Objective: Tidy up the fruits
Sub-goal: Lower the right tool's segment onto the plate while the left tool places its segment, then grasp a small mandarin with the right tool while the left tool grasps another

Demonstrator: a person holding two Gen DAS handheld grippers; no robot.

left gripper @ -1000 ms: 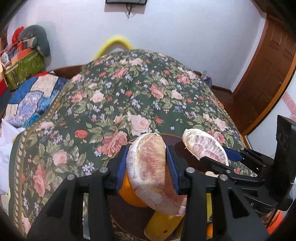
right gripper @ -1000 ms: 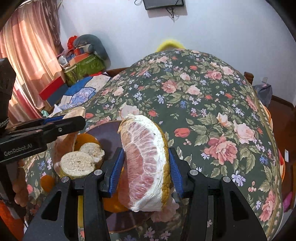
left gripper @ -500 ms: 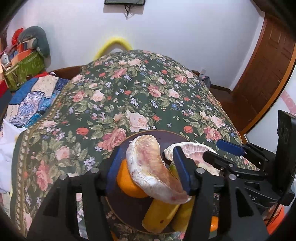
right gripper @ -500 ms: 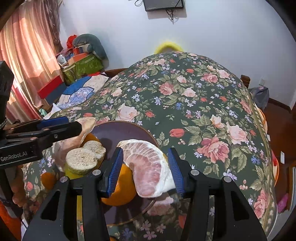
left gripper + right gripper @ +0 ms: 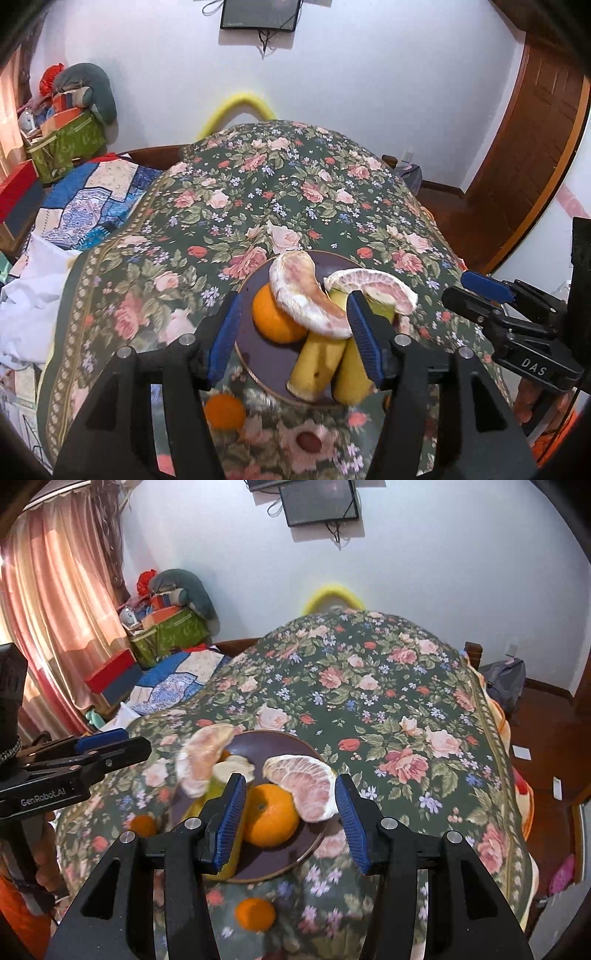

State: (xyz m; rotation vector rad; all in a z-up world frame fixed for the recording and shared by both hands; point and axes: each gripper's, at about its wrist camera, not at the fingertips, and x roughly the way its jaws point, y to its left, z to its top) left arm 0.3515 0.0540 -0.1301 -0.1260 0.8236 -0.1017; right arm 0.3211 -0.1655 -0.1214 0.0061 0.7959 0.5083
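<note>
left hand-held gripper (image 5: pixel 295 328): spread, pinching nothing; pads clear of fruit.
plate (image 5: pixel 255 291): dark, on floral surface (image 5: pixel 229 206), near its front edge.
pomelo wedges: 2. Left wedge (image 5: pixel 303 291) leans on orange (image 5: pixel 273 317) & banana pieces; right wedge (image 5: pixel 373 286) sits at plate's right rim.
banana pieces (image 5: pixel 317 363): 2 seen, at plate's front rim.
oranges: 2. 1 on plate, 1 loose orange (image 5: pixel 225 411) on surface, just off plate's front-left.
right hand-held gripper (image 5: pixel 291 812): spread, holding nothing.
risk: wedges only propped on round fruit, prob. slide off if plate nudged; right wedge overhangs rim, could tip onto surface; loose orange may roll toward front edge.
</note>
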